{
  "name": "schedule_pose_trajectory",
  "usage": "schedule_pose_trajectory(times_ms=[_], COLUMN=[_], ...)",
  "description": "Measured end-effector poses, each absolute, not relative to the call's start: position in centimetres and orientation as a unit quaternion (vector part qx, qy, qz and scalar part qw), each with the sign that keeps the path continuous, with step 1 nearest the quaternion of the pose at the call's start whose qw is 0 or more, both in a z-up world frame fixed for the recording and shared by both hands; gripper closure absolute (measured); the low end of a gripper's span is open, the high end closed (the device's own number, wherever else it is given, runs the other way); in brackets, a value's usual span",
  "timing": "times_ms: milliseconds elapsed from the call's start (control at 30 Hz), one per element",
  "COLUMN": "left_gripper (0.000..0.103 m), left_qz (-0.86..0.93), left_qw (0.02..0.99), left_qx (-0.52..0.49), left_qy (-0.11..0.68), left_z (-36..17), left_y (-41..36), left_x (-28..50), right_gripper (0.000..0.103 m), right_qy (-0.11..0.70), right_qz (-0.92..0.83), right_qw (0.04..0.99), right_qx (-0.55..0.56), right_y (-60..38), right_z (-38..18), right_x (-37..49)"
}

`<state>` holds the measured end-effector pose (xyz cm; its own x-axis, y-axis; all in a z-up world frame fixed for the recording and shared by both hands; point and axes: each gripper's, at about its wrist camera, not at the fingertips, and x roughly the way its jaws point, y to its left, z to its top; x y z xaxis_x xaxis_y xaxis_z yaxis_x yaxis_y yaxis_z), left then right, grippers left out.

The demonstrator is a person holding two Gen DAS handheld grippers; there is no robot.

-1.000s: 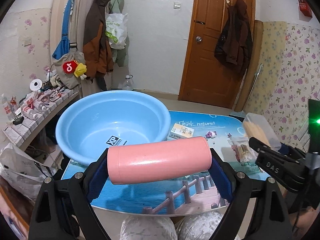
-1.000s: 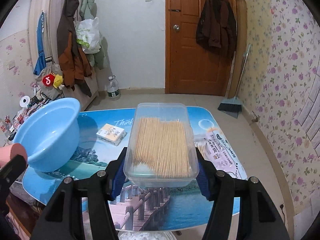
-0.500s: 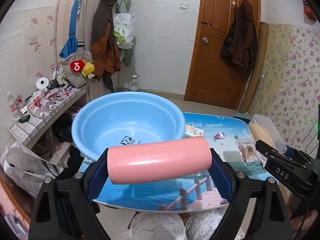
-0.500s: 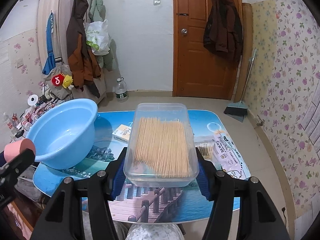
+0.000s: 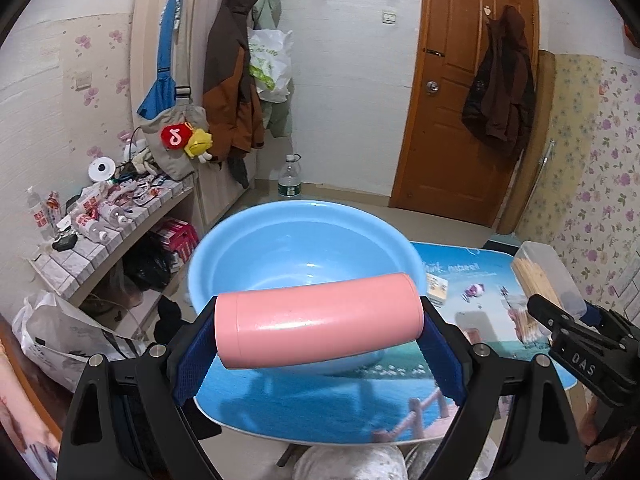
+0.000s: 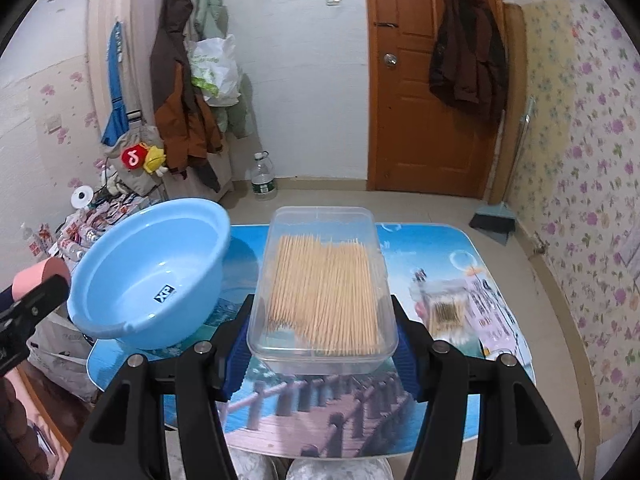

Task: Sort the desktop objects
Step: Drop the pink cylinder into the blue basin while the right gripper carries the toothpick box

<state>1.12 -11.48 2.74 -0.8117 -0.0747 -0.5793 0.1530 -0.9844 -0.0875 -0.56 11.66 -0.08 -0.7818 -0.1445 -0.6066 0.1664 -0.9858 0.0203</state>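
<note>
Left gripper (image 5: 319,334): fingers clamped on the ends of a smooth pink plastic cylinder (image 5: 318,326), held crosswise and off the table. Right gripper (image 6: 322,328): fingers clamped on the long sides of a clear plastic rectangular box of wooden toothpicks (image 6: 322,284), also lifted. Round light-blue plastic basin (image 5: 300,252): just ahead of the left fingers, apparently empty; the likely destination. Advice: carry each load over the rim before opening, cylinder first, low enough that it will not bounce or roll out; keep the box level. Ahead of the fingers on the blue scenic-print tabletop (image 6: 360,412): small cardboard carton (image 5: 437,287) beyond the cylinder's right end; clear packet of cotton swabs (image 6: 444,310) right of the right fingers. Obstruction: the two grippers lie close together and may collide over the basin.
</note>
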Motion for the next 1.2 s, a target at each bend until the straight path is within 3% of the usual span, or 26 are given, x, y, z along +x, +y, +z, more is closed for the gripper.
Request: schedule_pose_trajectory(times_ms=[800, 1200], left_gripper=[0.013, 0.013], left_qz=[-0.938, -0.932], left_qw=[0.085, 0.069], left_qx=[0.331, 0.354], left_qy=[0.051, 0.028], left_z=[-0.3, -2.9], left_y=[-18.0, -16.3], left_x=[-5.7, -7.4], right_gripper=[0.041, 0.041], right_qy=[0.058, 0.06], right_qz=[-0.934, -0.929], right_qw=[0.147, 0.152], right_qx=[0.321, 0.331], right_y=[0.7, -1.3], right_z=[-0.7, -1.6], right_x=[-5.5, -7.7])
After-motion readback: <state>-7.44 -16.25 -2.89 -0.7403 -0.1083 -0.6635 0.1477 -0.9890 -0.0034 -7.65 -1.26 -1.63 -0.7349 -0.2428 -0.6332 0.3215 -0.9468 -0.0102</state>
